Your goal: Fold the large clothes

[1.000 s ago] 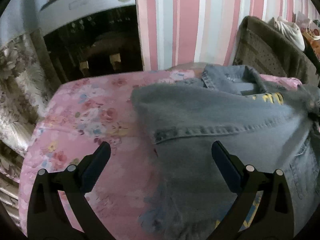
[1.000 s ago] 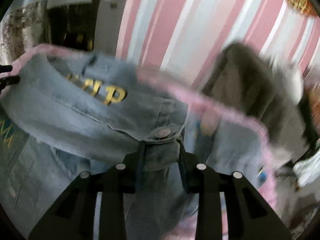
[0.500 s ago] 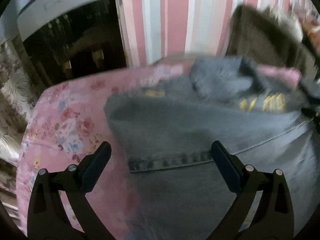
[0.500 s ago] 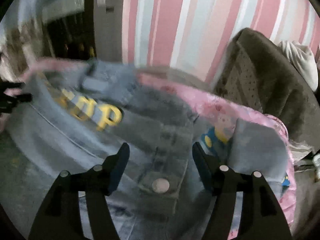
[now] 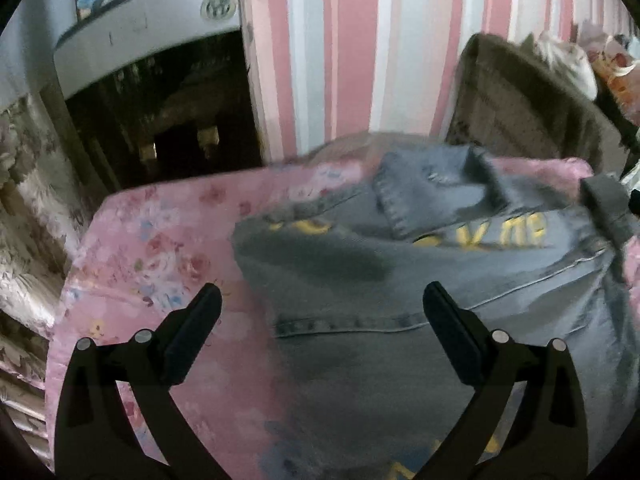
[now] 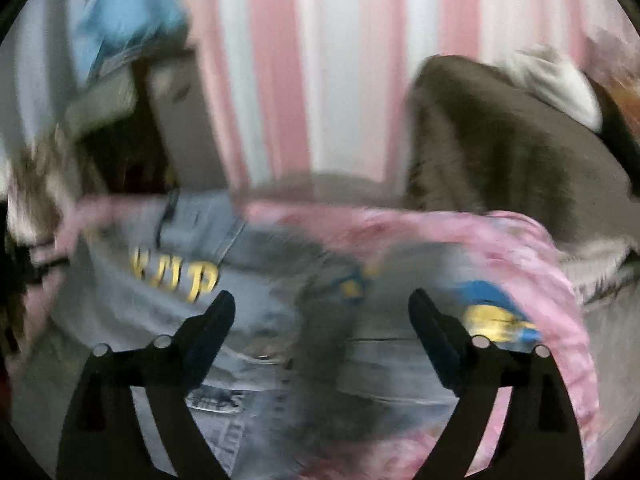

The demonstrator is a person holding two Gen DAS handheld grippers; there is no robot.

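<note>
The denim jacket [image 5: 400,280] lies on the pink floral bedsheet [image 5: 152,248], collar [image 5: 432,196] toward the striped wall, with one panel folded over the body so its stitched hem [image 5: 352,324] runs across the middle.

The left tool [image 5: 322,328] hovers over that hem, its jaws spread wide and empty. The right tool [image 6: 322,336] has just been opening its jaws; they now stand wide with nothing between them, above the jacket's other side. The right wrist view is heavily blurred, so detail there is unreliable.

Risks, as judged:
- The released flap is stiff denim and may spring back or slump off line, leaving an uneven fold.
- A tool dragged low across the cloth could catch the hem and undo the fold.
- The jacket sits near the bed's far edge; a pull that way could slide it off.
</note>
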